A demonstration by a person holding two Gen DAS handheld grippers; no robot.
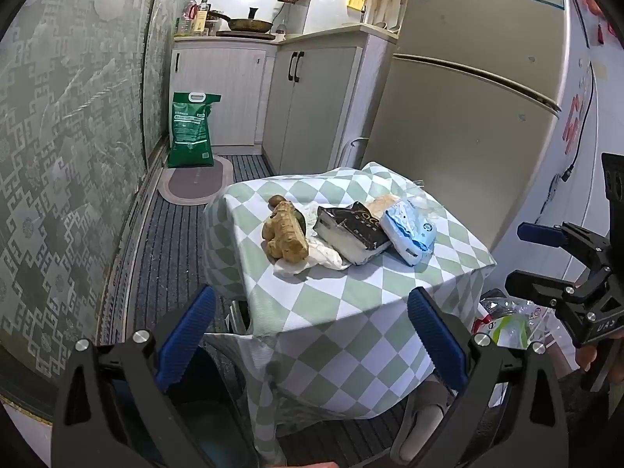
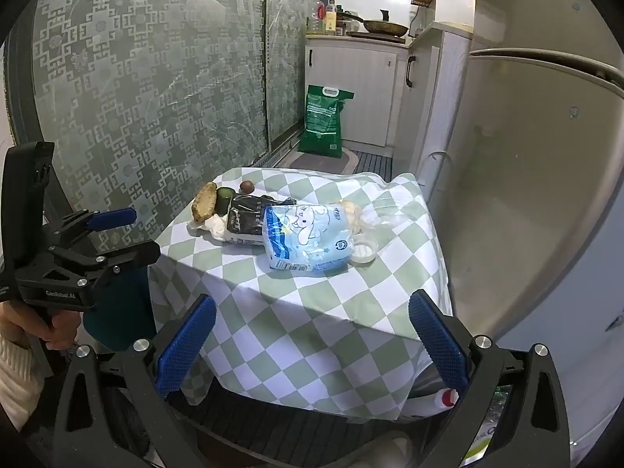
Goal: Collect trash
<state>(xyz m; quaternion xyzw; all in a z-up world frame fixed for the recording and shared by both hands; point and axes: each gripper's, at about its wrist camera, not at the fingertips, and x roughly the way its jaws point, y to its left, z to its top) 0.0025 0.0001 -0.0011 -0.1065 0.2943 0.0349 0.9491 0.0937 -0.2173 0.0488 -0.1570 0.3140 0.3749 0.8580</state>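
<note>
A small table under a green-and-white checked cloth [image 1: 351,304] [image 2: 312,304] holds a row of items: a brown ginger-like lump [image 1: 284,234] [image 2: 204,202], crumpled white tissue [image 1: 312,261], a black-and-white pack [image 1: 351,234] [image 2: 245,218], a light blue tissue pack [image 1: 409,234] [image 2: 308,238], clear plastic wrap [image 2: 374,210] and a small white lid [image 2: 364,251]. My left gripper [image 1: 312,335] is open and empty before the table's near edge. My right gripper [image 2: 312,339] is open and empty, also short of the table. Each gripper shows in the other's view, the right [image 1: 546,261] and the left [image 2: 128,234].
A fridge [image 1: 468,97] stands right behind the table. White cabinets [image 1: 312,97] and a green sack [image 1: 191,132] lie further back. A patterned glass door [image 2: 156,78] runs along the left. A bag with plastic trash [image 1: 507,323] sits on the floor right of the table.
</note>
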